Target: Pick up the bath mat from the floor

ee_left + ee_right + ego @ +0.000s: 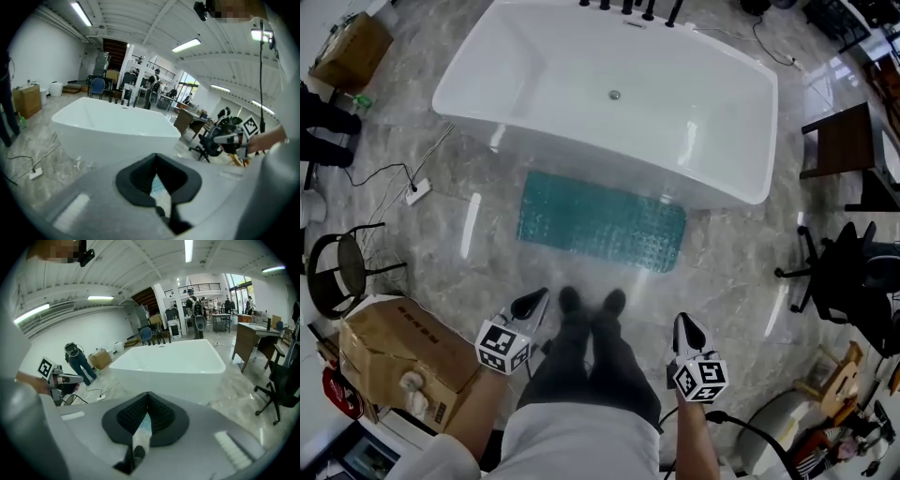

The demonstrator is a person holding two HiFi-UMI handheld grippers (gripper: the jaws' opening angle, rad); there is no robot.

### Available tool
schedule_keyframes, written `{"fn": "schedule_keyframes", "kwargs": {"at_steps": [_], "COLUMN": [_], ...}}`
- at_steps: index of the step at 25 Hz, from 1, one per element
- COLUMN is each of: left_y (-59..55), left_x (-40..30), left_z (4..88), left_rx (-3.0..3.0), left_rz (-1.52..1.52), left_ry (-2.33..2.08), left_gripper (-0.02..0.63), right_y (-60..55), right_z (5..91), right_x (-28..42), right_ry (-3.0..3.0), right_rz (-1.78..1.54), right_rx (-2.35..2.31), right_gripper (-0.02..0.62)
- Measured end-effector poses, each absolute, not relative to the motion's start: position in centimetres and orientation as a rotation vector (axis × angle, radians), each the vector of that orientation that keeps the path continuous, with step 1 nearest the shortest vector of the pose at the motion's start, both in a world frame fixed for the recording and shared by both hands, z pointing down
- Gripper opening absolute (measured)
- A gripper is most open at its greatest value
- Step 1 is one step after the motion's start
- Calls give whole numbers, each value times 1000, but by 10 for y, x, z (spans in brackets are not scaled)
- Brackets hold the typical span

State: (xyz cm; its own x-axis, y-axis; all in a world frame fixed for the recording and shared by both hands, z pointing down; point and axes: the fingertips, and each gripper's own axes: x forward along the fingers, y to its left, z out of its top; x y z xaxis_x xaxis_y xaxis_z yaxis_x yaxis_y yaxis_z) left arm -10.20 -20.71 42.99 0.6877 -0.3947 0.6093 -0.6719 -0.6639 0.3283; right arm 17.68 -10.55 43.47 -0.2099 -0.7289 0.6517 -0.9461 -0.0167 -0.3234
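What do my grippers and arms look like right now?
Both the left gripper and right gripper are grey-bodied with black ridged pads, each carrying a white cube of black square markers. A black cable trails from the right one. Sleeves are white.

We wear a white top (581,448), dark trousers (591,367) and black shoes (591,302). The left gripper (534,299) and right gripper (682,324) are grey, black-tipped, each with a black-and-white marker cube (503,346).

A grey marble-patterned floor (731,272) bears a white freestanding bathtub (609,94), a cardboard box (403,356) toward its left edge, a black office chair (844,272) and brown wooden table (844,141) along its right edge, beneath white walls (42,61) and ceiling strip lights (187,45).
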Motion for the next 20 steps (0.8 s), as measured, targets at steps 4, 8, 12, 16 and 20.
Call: {"fn": "schedule_keyframes", "kwargs": {"at_steps": [4, 8, 12, 16, 20], "left_y": [-217, -230, -245, -252, -256], "left_x": [-109, -124, -130, -132, -135], "left_z": [467, 503, 539, 576, 622], "left_rx": [2318, 2263, 2244, 2237, 2232], "left_rz": [689, 686, 684, 672, 666], "left_ry": [-864, -940, -980, -995, -999], "left_gripper": [3, 3, 3, 3, 3], "right_y": [-112, -124, -145, -154, -154], "right_z": [476, 512, 545, 581, 630], "right_x": [185, 193, 199, 199, 195], "right_ry": [-1947, -1942, -1961, -1973, -1955], "right_rz": [1087, 1092, 1076, 1070, 1083], "right_rx": [1750, 1747, 1741, 1737, 1735], "right_gripper": [5, 5, 5, 5, 5]}}
